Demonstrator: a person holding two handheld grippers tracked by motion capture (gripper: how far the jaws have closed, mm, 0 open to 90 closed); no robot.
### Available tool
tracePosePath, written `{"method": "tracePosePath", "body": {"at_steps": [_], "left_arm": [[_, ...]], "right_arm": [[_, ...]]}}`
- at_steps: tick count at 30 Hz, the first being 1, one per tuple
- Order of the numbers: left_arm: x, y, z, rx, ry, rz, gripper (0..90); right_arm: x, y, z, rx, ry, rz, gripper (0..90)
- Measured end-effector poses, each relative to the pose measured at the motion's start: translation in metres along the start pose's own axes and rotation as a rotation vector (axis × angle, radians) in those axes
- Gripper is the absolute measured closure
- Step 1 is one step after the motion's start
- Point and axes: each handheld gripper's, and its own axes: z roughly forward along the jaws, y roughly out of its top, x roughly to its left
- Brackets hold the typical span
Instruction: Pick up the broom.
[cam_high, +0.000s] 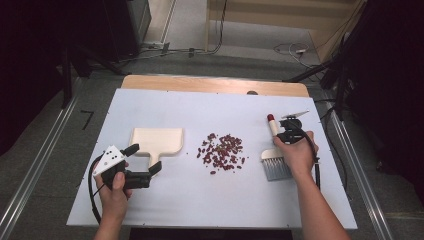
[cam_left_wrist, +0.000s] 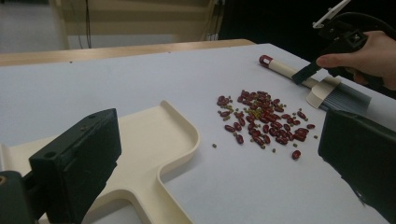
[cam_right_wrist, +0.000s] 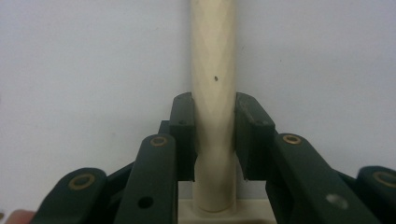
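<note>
Right claw (cam_right_wrist: 213, 140) clamps brush handle (cam_right_wrist: 212, 70).

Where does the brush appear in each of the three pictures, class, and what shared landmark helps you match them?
High view: the brush lies at right, under the right gripper.
Left gripper view: upper right, beyond the pile of beans.
Right gripper view: its handle runs up the middle, clamped between the jaws.
Shared landmark: the white table, seen in all three.

In the right gripper view the brush handle (cam_right_wrist: 212, 93) is cut off at the top edge. The person's right hand (cam_high: 296, 152) hides the handle's near end in the high view. The dustpan (cam_left_wrist: 140, 154) is cut off at the near edge of the left gripper view.
</note>
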Motion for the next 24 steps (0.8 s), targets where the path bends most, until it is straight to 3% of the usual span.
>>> {"method": "tracePosePath", "body": {"at_steps": [3,5,6,7,8,11,12,13,18,23,24], "left_arm": [[-0.002,0.001,0.001,0.008,0.001,0.010,0.0],[-0.004,0.001,0.003,0.006,-0.002,0.013,0.0],[-0.004,0.001,0.003,0.010,-0.005,0.019,0.0],[-0.005,0.001,0.004,0.010,-0.008,0.019,0.0],[-0.006,0.002,0.005,0.009,-0.010,0.023,0.0],[-0.010,0.003,0.007,0.007,-0.021,0.030,0.0],[-0.012,0.004,0.008,0.008,-0.023,0.036,0.0],[-0.013,0.005,0.009,0.004,-0.027,0.037,0.0],[-0.020,0.009,0.011,-0.008,-0.037,0.048,0.0],[-0.031,0.015,0.013,-0.011,-0.036,0.075,0.0],[-0.034,0.017,0.014,-0.009,-0.034,0.092,0.0]], "right_arm": [[-0.003,-0.010,-0.007,-0.104,0.031,-0.004,69.8],[-0.006,-0.013,-0.010,-0.134,0.048,0.004,69.8],[-0.011,-0.020,-0.017,-0.207,0.130,0.025,69.8],[-0.011,-0.020,-0.017,-0.207,0.130,0.025,69.8],[-0.015,-0.023,-0.021,-0.242,0.148,0.048,69.8],[-0.025,-0.036,-0.032,-0.390,0.279,0.055,69.8],[-0.026,-0.039,-0.036,-0.432,0.291,0.042,69.8],[-0.027,-0.047,-0.045,-0.525,0.335,0.023,69.7],[-0.020,-0.062,-0.066,-0.731,0.410,-0.037,69.7],[-0.010,-0.064,-0.080,-0.798,0.467,-0.061,69.7],[-0.002,-0.065,-0.086,-0.835,0.488,-0.098,69.7]]}}
